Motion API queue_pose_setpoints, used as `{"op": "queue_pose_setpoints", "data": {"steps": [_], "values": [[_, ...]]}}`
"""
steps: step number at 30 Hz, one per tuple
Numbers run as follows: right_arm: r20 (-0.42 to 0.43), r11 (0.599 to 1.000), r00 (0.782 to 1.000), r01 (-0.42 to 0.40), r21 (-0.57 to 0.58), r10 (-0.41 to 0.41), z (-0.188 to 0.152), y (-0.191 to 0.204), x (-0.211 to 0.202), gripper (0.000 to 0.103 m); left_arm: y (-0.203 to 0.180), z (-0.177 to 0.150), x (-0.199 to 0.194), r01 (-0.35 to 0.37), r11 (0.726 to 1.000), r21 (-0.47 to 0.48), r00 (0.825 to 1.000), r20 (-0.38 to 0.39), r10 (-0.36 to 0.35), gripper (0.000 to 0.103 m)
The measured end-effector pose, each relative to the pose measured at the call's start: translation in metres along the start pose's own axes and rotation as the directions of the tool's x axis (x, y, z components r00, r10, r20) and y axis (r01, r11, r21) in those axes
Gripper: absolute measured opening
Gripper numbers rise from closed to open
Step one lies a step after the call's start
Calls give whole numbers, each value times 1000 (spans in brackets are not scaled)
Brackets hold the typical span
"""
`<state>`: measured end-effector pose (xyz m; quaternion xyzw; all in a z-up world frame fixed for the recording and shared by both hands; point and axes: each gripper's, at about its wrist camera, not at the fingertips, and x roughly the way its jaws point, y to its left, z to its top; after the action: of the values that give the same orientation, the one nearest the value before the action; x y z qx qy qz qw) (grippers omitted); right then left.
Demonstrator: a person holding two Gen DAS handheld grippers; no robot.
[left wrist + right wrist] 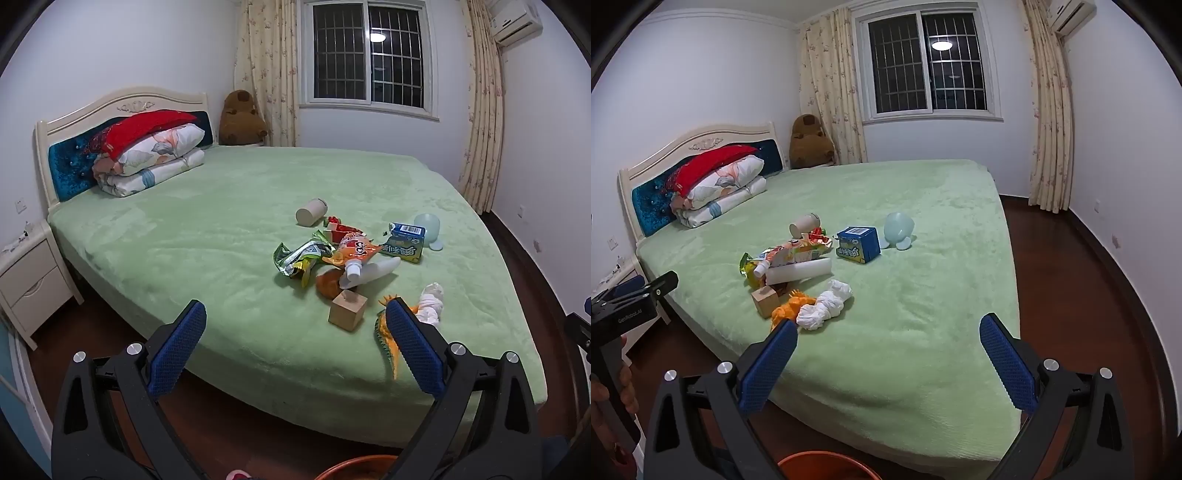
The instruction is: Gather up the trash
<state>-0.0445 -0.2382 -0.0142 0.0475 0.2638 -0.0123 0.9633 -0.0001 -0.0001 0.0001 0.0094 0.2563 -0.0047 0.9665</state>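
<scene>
Open green bed blanket (pixel 886 332) ahead of right claw; leftward crowded by crumpled white tissue wad (pixel 824 305), orange toy dinosaur (pixel 786 310).

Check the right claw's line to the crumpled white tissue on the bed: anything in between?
Nothing visible blocks it. The right claw is open, with bare green bedspread between it and the crumpled white tissue. The orange dinosaur toy touches the tissue's left side, so a wide grab could catch it.

A green-covered bed (pixel 207 229) carries folded bedding (pixel 147 162) by the headboard and a heap near its foot: snack wrappers (pixel 306 254), blue carton (pixel 404 240), paper cup (pixel 311 211), wooden block (pixel 347 309), crumpled tissue (pixel 825 304).
</scene>
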Motion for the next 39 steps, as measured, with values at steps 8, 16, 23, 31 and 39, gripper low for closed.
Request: {"op": "queue_pose_setpoints", "data": {"steps": [8, 16, 23, 31, 39], "values": [[1, 1000, 1000, 5, 4, -5, 0, 1, -3, 97, 1, 1, 1, 13, 1000, -3, 1000, -5, -13, 95], [-3, 1000, 1000, 4, -12, -4, 1, 2, -8, 97, -2, 2, -12, 17, 1000, -14, 1000, -4, -18, 95], [-2, 1000, 1000, 3, -15, -3, -4, 3, -11, 97, -8, -4, -10, 28, 1000, -14, 999, -20, -28, 95], [1, 1000, 1000, 1, -10, -1, -6, 0, -15, 97, -16, -8, -10, 37, 999, -10, 999, -26, -38, 95], [-2, 1000, 1000, -6, -3, 6, -9, -4, -17, 97, -17, -8, -8, 41, 999, -11, 998, -37, -41, 95]]}}
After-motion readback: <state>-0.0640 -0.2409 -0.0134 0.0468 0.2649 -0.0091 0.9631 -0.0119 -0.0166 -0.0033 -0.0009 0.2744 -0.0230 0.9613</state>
